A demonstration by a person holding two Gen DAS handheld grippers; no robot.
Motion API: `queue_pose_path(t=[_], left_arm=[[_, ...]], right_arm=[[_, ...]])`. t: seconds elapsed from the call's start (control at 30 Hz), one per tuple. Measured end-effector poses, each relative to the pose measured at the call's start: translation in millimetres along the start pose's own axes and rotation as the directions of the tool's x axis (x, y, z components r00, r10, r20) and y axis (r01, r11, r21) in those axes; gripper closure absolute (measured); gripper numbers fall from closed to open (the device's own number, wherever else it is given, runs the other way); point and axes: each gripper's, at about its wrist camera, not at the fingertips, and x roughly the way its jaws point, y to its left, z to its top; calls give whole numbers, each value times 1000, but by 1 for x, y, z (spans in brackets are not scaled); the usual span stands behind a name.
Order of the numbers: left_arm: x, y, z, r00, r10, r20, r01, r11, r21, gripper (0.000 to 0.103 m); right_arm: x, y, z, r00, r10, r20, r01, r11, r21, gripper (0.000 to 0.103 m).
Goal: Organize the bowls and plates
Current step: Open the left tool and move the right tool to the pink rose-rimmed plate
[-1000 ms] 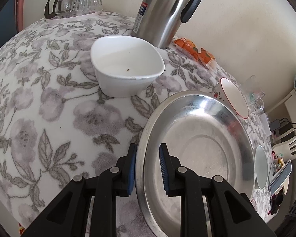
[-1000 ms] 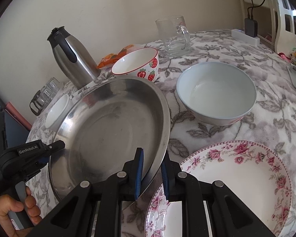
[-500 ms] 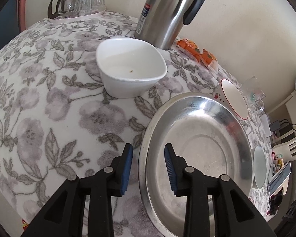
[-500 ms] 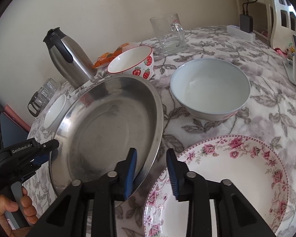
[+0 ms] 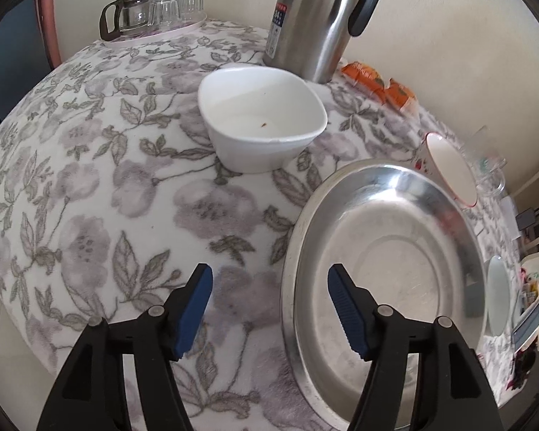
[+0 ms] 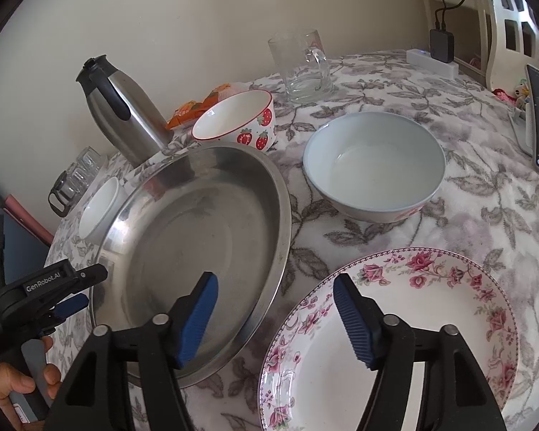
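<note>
Floral tablecloth [image 5: 90, 179] | round steel pan [image 6: 197, 237] rests flat | left gripper [image 5: 267, 303], right gripper [image 6: 275, 318] both spread wide, empty, straddling opposite rims | rose-patterned plate [image 6: 431, 323] nearest right.

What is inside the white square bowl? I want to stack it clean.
The white bowl holds one small brown speck on its bottom; otherwise it looks empty. Its near inner wall is hidden.

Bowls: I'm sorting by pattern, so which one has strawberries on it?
The red-rimmed strawberry bowl beside the steel jug. The pale blue bowl and small white bowl are plain.
</note>
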Motion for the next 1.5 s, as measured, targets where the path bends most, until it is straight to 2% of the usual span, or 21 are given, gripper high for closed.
queue_pose_path(t=[0.1, 0.33, 0.43, 0.6, 0.83, 1.1, 1.23, 1.4, 1.5], left_arm=[[1, -4, -2, 1000, 12, -9, -12, 1000, 29, 23], [-4, -23, -8, 999, 47, 19, -49, 989, 137, 21], [-6, -29, -11, 998, 57, 32, -62, 982, 176, 9], [-11, -35, -16, 996, 71, 57, -82, 974, 213, 9], [-21, -33, -21, 992, 83, 100, -102, 973, 209, 5], [-40, -31, -26, 989, 15, 145, -41, 983, 181, 4], [-53, -34, -29, 979, -23, 200, -15, 983, 185, 3], [-66, -42, -36, 976, -84, 203, 42, 978, 204, 3], [-77, -48, -42, 971, -72, 228, 24, 979, 205, 4]], right_arm=[[0, 3, 0, 1000, 1, 3, -1, 1000, -18, 24], [0, 13, -1, 1000, -10, 15, 11, 997, -76, 13], [0, 14, -2, 1000, -10, 15, 11, 997, -81, 7], [-3, 15, -2, 1000, -11, 20, 12, 997, -83, 0], [-9, 16, -3, 999, -31, 30, 34, 995, -95, 0], [-23, 8, -5, 996, -65, 63, 70, 994, -79, 0], [-33, 2, -5, 992, -91, 93, 97, 993, -64, 0], [-43, -7, -5, 990, -106, 97, 111, 993, -42, 0], [-52, -15, -6, 985, -136, 111, 140, 990, -29, 0]])
